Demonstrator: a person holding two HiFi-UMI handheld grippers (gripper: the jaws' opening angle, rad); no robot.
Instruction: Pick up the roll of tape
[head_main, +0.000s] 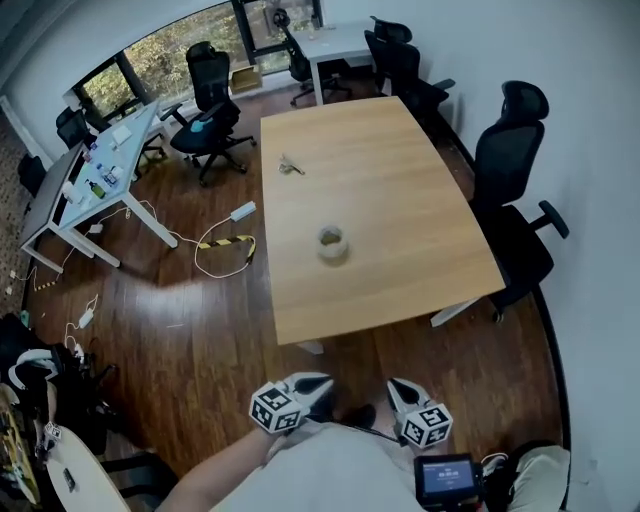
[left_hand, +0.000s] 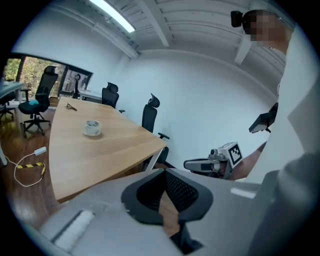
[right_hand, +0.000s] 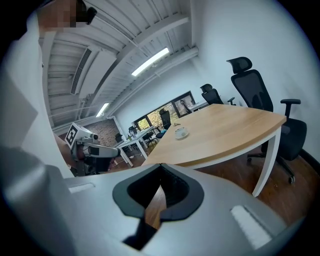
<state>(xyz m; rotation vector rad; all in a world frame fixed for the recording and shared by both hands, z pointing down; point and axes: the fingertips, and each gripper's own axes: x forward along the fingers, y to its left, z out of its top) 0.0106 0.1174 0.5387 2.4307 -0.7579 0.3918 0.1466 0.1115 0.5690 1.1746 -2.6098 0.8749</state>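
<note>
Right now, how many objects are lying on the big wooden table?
2. The roll of tape sits near the middle of the wooden table; a small item lies toward its far end. Nothing seems hidden.

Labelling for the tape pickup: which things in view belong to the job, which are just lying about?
Job: roll of tape; wooden table under it; left gripper, right gripper, both shut, empty.
Lying about: small item at table's far end; office chairs; yellow-black cable on floor.

Office: swivel chairs (head_main: 510, 160), desks (head_main: 95, 175), meeting table (head_main: 400, 190).
</note>
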